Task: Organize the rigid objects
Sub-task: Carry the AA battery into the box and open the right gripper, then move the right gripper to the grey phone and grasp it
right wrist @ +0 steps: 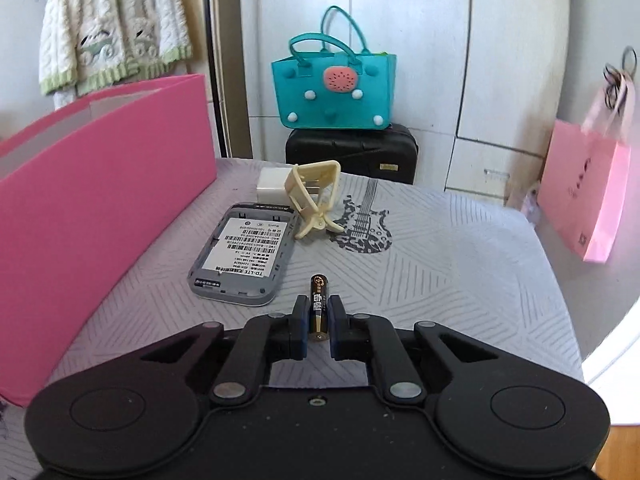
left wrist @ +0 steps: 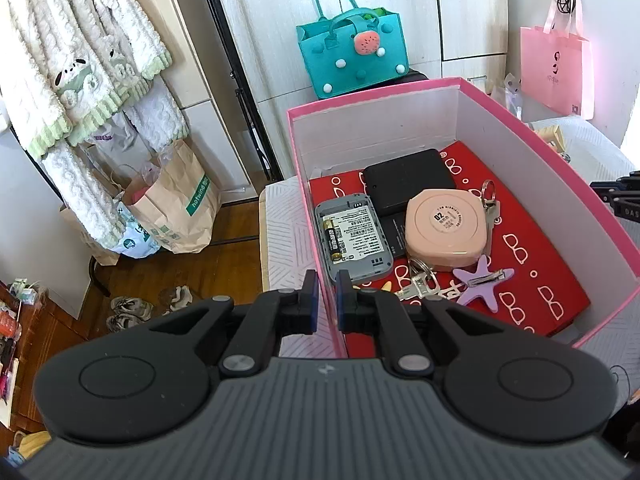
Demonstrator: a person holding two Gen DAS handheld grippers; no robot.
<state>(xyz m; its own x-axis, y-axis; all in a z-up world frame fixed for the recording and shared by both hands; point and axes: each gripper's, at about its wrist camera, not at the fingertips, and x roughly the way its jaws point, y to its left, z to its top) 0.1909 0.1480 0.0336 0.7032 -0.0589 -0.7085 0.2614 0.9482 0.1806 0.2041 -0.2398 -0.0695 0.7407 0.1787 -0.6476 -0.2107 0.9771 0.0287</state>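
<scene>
Beside the pink box (right wrist: 100,184), right gripper (right wrist: 319,320) pinches battery (right wrist: 319,304).

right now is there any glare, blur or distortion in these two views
Left wrist view: the pink box walls bow from fisheye distortion and a bright washout sits at the right edge. Right wrist view: dark corners, blown-out light at the right, the battery sharp.

Two batteries (left wrist: 333,239) (right wrist: 319,304), two router shells (left wrist: 352,236) (right wrist: 244,254), two key sets (left wrist: 416,280) (left wrist: 489,206), one pink box (left wrist: 560,184), one compact (left wrist: 446,226), one star clip (left wrist: 480,280), one charger (right wrist: 272,184), one cream clip (right wrist: 316,200).
</scene>
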